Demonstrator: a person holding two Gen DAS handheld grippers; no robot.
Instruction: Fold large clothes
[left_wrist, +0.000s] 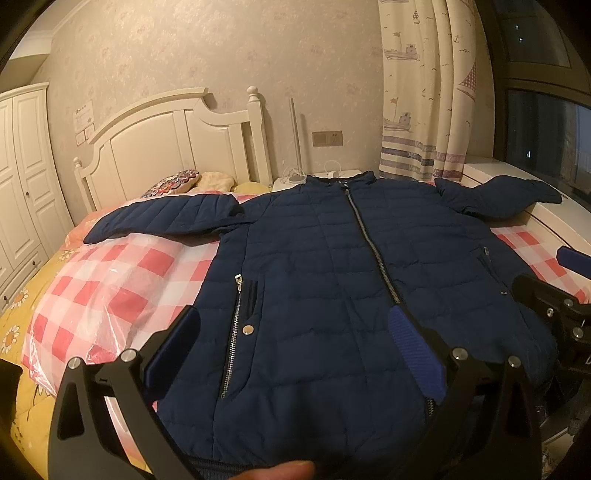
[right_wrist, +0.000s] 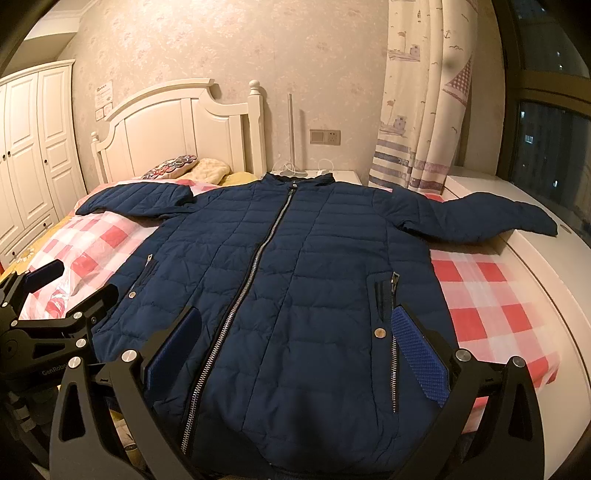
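Both released grippers, left gripper (left_wrist: 295, 350) and right gripper (right_wrist: 299, 350), hover over the jacket (right_wrist: 295, 266) near hem; grasp sleeves (right_wrist: 480, 218) first, folding inward.

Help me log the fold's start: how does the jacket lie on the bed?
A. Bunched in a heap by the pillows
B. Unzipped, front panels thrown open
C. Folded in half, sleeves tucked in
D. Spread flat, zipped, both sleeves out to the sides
D: the jacket lies flat with its zip closed and each sleeve stretched sideways.
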